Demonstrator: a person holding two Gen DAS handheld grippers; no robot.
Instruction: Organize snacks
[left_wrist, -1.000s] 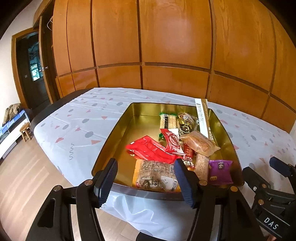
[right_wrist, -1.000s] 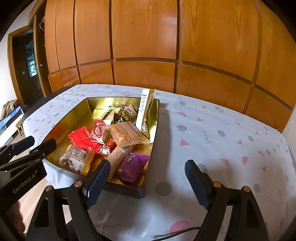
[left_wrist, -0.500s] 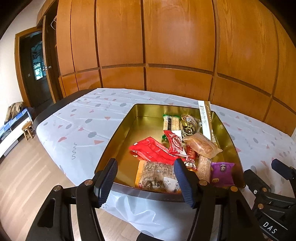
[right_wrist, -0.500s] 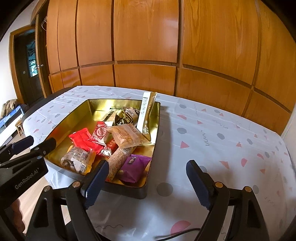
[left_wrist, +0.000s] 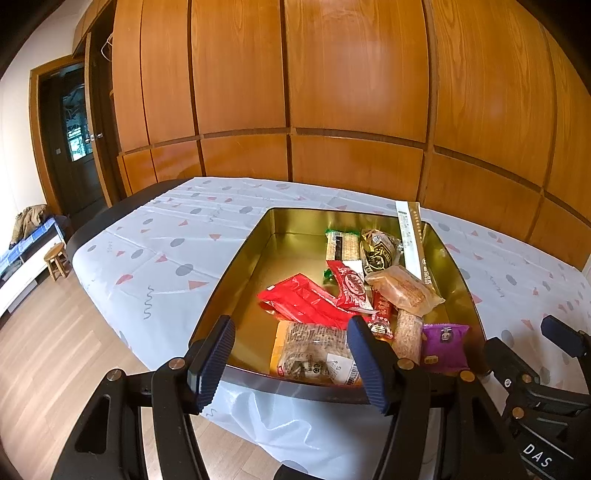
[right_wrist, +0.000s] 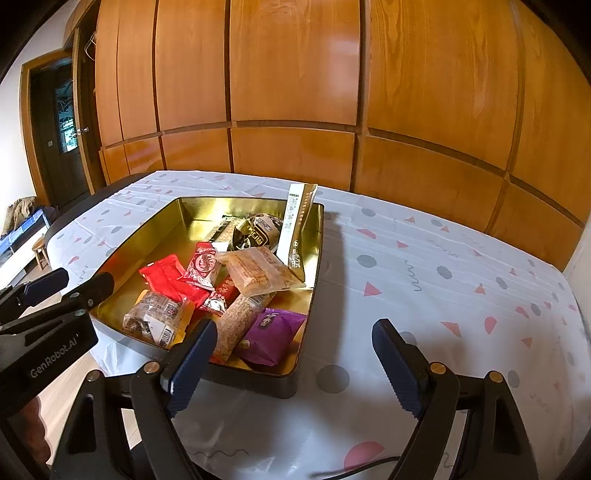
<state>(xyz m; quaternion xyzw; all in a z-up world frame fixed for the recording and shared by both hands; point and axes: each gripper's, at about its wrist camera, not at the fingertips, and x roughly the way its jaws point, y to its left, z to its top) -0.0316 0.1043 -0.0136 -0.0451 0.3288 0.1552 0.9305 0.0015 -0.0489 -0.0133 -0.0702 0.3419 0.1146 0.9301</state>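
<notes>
A gold tin tray (left_wrist: 240, 258) (right_wrist: 317, 236) on the table holds several snacks: red packets (left_wrist: 306, 299) (right_wrist: 166, 277), a brown bar packet (left_wrist: 314, 350) (right_wrist: 155, 317), a purple packet (left_wrist: 445, 347) (right_wrist: 273, 332), a clear-wrapped cake (left_wrist: 402, 288) (right_wrist: 258, 273) and a long white-gold stick pack (left_wrist: 412, 236) (right_wrist: 299, 225) leaning on the right wall. My left gripper (left_wrist: 291, 365) is open and empty, in front of the tray's near edge. My right gripper (right_wrist: 291, 373) is open and empty, by the tray's near right corner.
The table (right_wrist: 443, 277) carries a white cloth with grey dots and pink triangles. Wooden panelled wall (left_wrist: 332, 92) stands behind. A doorway (left_wrist: 74, 140), a small stool (left_wrist: 55, 258) and wooden floor (left_wrist: 44, 350) lie to the left.
Both grippers have drawn back and risen slightly from the tray; the view has tilted up. Both stay open and empty. The snacks have not moved.
</notes>
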